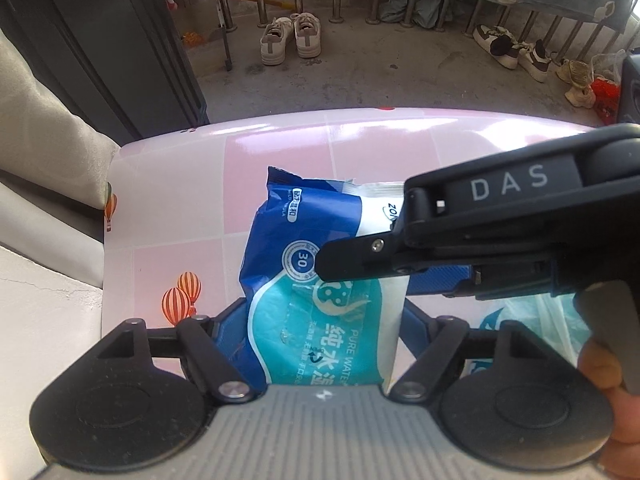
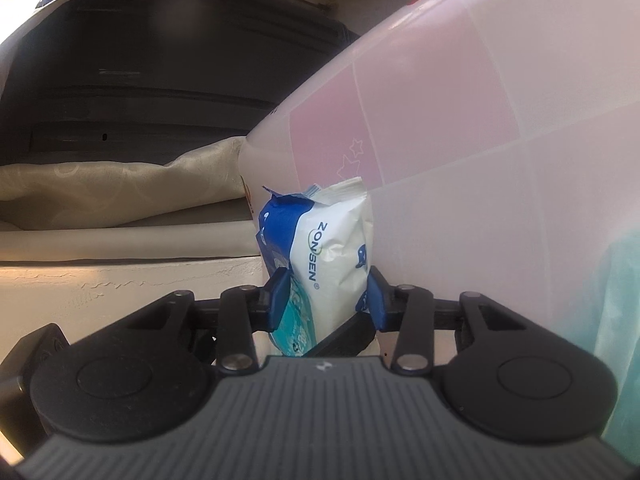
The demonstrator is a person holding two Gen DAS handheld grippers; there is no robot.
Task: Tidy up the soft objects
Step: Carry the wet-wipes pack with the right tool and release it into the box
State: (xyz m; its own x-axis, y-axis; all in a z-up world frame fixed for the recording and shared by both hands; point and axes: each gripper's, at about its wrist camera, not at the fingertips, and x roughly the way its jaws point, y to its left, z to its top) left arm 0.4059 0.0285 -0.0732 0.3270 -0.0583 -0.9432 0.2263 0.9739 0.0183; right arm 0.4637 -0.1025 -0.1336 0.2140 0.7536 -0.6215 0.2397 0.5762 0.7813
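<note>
A blue and white wet wipes pack [image 1: 320, 320] stands on edge over the pink checked table [image 1: 180, 208]. My left gripper [image 1: 320, 320] points steeply down at it, and its blue fingers [image 1: 230, 324] sit against the pack's two long edges. From the right my right gripper [image 1: 360, 264] reaches in and pinches the pack across its thickness. The right wrist view shows that gripper [image 2: 326, 300] with its blue pads [image 2: 280, 300] pressed on both faces of the wipes pack [image 2: 336, 240]. The pack's bottom end is hidden behind both gripper bodies.
A clear bag with something teal inside [image 1: 532, 320] lies on the table at the right. A beige cushion [image 1: 44, 128] and a dark case [image 1: 100, 40] stand past the table's left edge. Several shoes [image 1: 290, 36] sit on the concrete floor beyond.
</note>
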